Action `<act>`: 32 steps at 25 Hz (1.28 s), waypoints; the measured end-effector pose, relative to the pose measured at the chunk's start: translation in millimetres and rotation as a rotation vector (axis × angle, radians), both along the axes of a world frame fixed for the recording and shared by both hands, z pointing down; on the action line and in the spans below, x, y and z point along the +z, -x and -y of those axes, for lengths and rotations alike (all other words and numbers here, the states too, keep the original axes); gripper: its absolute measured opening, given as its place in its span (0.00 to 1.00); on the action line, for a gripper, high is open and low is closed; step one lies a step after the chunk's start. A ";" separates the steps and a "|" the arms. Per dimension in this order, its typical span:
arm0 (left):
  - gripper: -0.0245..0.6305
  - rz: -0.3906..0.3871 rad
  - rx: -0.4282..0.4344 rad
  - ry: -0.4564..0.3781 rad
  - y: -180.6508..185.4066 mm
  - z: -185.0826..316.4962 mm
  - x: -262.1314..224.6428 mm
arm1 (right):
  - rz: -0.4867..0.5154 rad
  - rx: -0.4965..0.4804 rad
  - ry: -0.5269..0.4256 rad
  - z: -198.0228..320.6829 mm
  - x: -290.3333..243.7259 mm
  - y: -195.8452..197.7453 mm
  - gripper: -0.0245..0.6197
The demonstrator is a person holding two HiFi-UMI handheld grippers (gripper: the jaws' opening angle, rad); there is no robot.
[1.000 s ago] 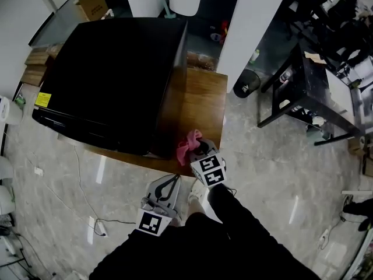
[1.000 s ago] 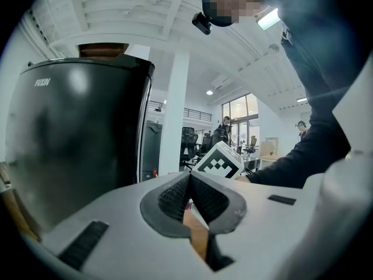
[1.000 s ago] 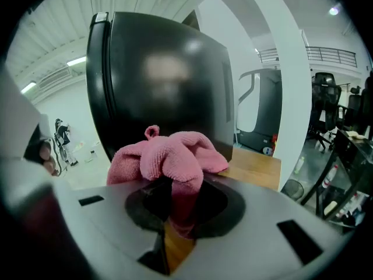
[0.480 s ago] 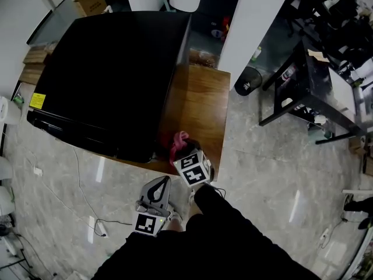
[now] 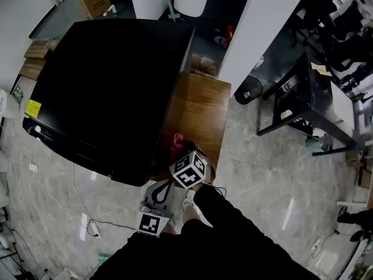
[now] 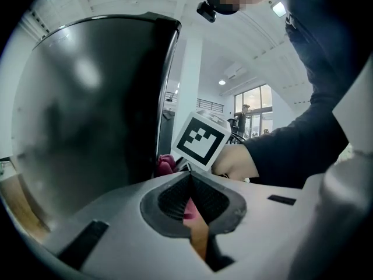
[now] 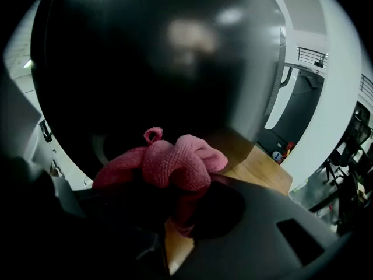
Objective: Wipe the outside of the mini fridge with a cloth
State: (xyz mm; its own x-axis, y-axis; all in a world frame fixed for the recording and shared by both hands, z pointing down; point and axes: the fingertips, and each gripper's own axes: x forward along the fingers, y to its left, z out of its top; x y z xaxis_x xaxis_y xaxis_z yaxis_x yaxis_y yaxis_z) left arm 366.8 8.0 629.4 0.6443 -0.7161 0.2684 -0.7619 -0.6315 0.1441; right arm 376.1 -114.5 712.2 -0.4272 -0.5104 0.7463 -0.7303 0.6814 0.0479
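The black mini fridge (image 5: 111,92) stands on a low wooden stand (image 5: 201,107). My right gripper (image 5: 183,156) is shut on a bunched pink cloth (image 5: 175,141) beside the fridge's right side, at its near lower corner. In the right gripper view the cloth (image 7: 169,162) bulges out of the gripper (image 7: 169,200), with the glossy fridge wall (image 7: 163,57) close ahead. My left gripper (image 5: 165,186) hangs just below and behind it, shut and holding nothing. The left gripper view shows its closed pads (image 6: 189,185), the fridge side (image 6: 87,109) and a bit of cloth (image 6: 165,164).
A black metal table (image 5: 309,92) stands at the right and a white pillar (image 5: 256,22) behind the stand. A round dark bin (image 5: 249,89) sits at the pillar's foot. A cardboard box (image 5: 96,2) is at the back left. A cable (image 5: 78,203) trails over the marble floor.
My right gripper has carried the cloth left and nearer, from the stand's front edge to the fridge's lower right corner. The left gripper has stayed low in front of me.
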 end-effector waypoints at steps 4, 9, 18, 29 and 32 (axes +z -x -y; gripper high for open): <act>0.05 0.002 -0.005 0.007 -13.0 13.4 4.3 | -0.048 -0.064 0.003 19.4 4.1 -3.2 0.16; 0.05 0.005 -0.028 0.021 -30.2 31.4 11.1 | -0.144 -0.181 0.018 45.6 9.7 -12.8 0.17; 0.05 0.002 -0.067 0.068 -57.2 65.5 25.0 | -0.333 -0.352 0.010 100.4 22.5 -31.8 0.18; 0.05 0.015 -0.087 0.059 -69.8 87.4 11.5 | -0.442 -0.316 -0.027 191.2 31.5 -67.1 0.18; 0.05 -0.009 -0.101 0.078 -69.5 87.2 4.3 | -0.445 -0.274 -0.039 210.4 32.5 -75.4 0.18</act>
